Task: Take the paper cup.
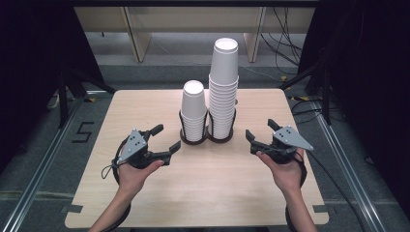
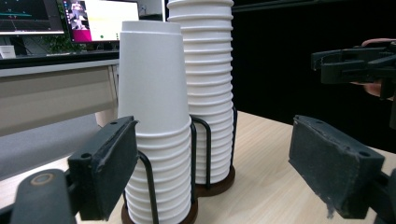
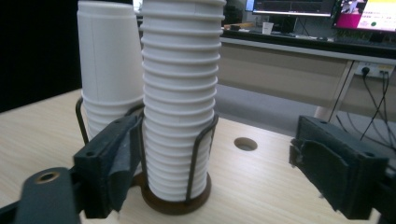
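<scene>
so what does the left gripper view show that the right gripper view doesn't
Left gripper view alone: the other tool held in a hand across the table, and a lit monitor behind the desk. Right gripper view alone: a round hole in the tabletop and a wall socket. Both share the short cup stack and the tall cup stack in their wire holders, framed by open jaws with nothing between them.

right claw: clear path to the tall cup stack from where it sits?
Probably yes. The right claw is open and empty, apart from the tall cup stack, with bare table between them. The wire holder cages only the lower cups; the shorter stack stands on the far side.
</scene>
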`<state>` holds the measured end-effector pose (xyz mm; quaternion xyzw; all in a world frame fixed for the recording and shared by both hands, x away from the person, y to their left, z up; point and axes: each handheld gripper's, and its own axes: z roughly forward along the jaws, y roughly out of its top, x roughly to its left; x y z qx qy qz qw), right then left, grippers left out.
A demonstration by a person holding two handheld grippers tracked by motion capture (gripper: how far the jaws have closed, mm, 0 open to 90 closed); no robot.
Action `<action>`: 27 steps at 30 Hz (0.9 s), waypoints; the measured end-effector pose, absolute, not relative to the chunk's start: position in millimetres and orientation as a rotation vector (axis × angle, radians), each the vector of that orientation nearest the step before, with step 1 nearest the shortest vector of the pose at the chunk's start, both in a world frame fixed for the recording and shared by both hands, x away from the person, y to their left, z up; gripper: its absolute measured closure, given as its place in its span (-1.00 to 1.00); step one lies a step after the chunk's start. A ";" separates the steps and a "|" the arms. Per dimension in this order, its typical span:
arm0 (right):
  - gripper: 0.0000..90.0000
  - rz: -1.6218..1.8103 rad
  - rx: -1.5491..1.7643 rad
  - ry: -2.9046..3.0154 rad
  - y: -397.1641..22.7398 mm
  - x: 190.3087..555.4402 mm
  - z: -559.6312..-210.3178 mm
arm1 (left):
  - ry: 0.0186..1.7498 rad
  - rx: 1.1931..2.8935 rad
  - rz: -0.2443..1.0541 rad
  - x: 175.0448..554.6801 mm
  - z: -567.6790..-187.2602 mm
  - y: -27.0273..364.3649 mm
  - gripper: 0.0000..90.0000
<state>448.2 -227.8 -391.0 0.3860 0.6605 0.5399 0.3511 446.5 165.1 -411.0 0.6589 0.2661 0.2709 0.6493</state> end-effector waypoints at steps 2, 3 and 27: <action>-0.65 1.419 1.015 1.701 -226.7 451.3 -386.2 | 0.597 1.484 0.619 450.2 -407.2 162.6 -0.67; -0.65 1.424 1.016 1.700 -225.8 453.1 -383.7 | 0.596 1.487 0.625 452.2 -405.0 162.0 -0.67; -0.60 1.439 1.004 1.696 -217.8 461.8 -362.2 | 0.556 1.389 0.718 466.3 -383.1 154.7 -0.27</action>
